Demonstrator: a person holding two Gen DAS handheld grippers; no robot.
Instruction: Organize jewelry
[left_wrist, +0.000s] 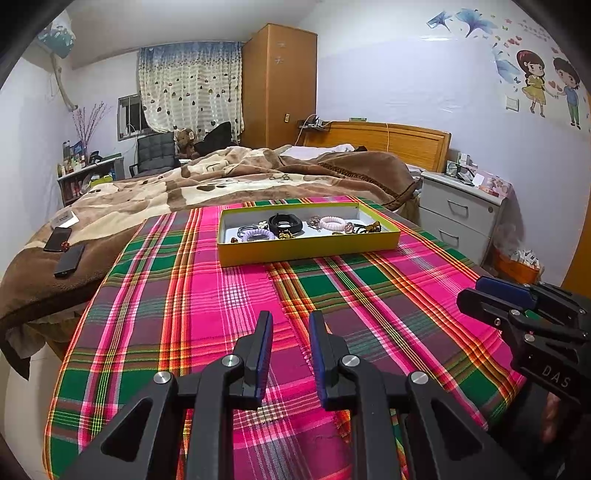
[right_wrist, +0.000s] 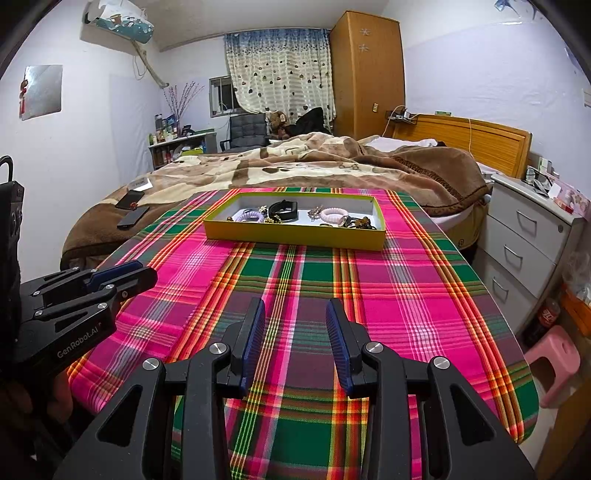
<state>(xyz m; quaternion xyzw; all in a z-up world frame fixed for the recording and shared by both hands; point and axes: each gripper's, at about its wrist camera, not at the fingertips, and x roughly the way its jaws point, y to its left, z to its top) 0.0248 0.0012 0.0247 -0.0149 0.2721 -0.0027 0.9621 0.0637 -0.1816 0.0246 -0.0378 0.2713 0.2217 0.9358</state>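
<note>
A shallow yellow box (left_wrist: 306, 249) (right_wrist: 295, 234) stands at the far end of the plaid-covered table. In it lie a black watch band (left_wrist: 285, 222) (right_wrist: 283, 209), a pink spiral hair tie (left_wrist: 332, 222) (right_wrist: 334, 214), a purple hair tie (left_wrist: 258, 234) (right_wrist: 251, 214) and several small trinkets. My left gripper (left_wrist: 290, 325) is open and empty above the near cloth. My right gripper (right_wrist: 295, 314) is open and empty too, well short of the box. Each gripper shows at the edge of the other's view, the right one (left_wrist: 491, 295) and the left one (right_wrist: 125, 277).
The plaid cloth (left_wrist: 229, 302) (right_wrist: 332, 280) covers the table. A bed with a brown blanket (left_wrist: 221, 181) lies behind, with two phones (left_wrist: 64, 249) on it. A grey drawer unit (right_wrist: 524, 229) and a pink stool (right_wrist: 554, 365) stand at the right.
</note>
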